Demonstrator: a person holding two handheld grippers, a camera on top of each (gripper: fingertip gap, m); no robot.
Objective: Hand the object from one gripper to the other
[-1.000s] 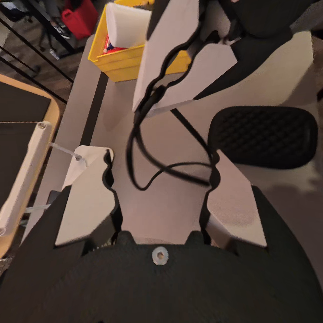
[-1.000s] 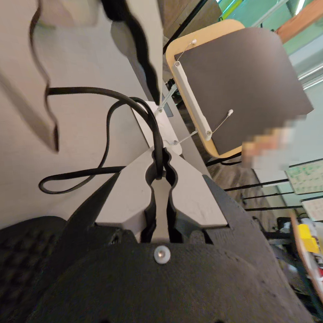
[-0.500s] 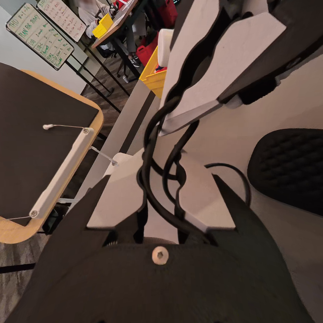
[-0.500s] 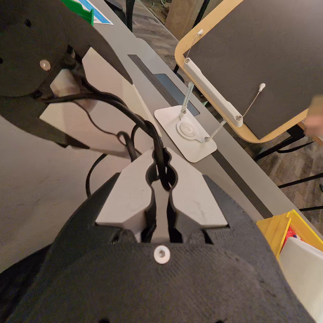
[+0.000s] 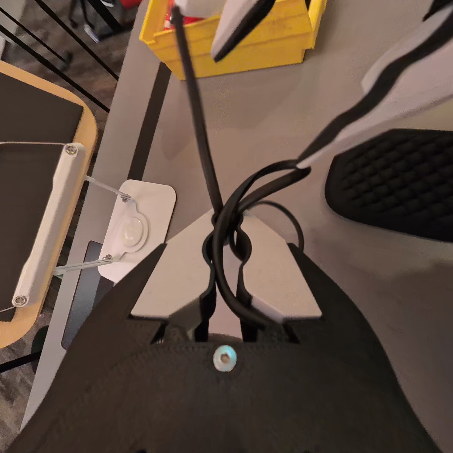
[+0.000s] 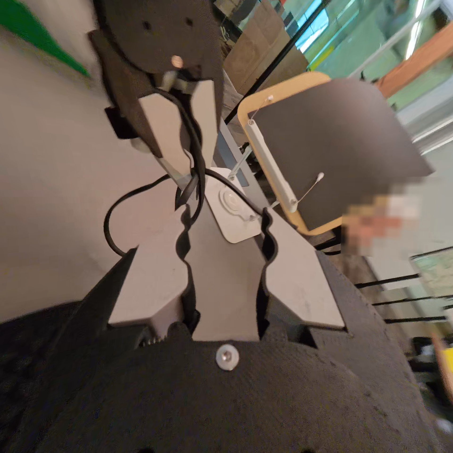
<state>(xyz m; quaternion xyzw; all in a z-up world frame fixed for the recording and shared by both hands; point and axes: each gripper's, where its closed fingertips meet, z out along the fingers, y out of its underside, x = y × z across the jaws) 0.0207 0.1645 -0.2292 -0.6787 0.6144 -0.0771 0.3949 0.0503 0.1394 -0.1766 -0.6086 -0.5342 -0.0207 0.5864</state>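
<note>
A black cable (image 5: 203,137) hangs in loops above the grey table (image 5: 257,117). In the left wrist view my left gripper (image 5: 226,218) is shut on the cable, with several strands pinched between its pads. My right gripper (image 5: 258,110) shows open at the top right, and one loop of the cable reaches its lower fingertip (image 5: 302,163). In the right wrist view my right gripper (image 6: 225,213) is open with nothing pressed between its pads. A loop of the cable (image 6: 107,220) runs beside its left fingertip (image 6: 185,215). My left gripper (image 6: 193,176) faces it from above, shut on the cable.
A yellow bin (image 5: 245,56) stands at the back of the table. A black textured pad (image 5: 397,191) lies to the right. A white stand base (image 5: 139,228) at the table's left edge carries a dark board with a wooden rim (image 6: 331,152). A green shape (image 6: 36,41) is at the far left.
My left gripper closed on the black cable. My right gripper, shut on the cable before, has opened, let it go and drawn back a little.
</note>
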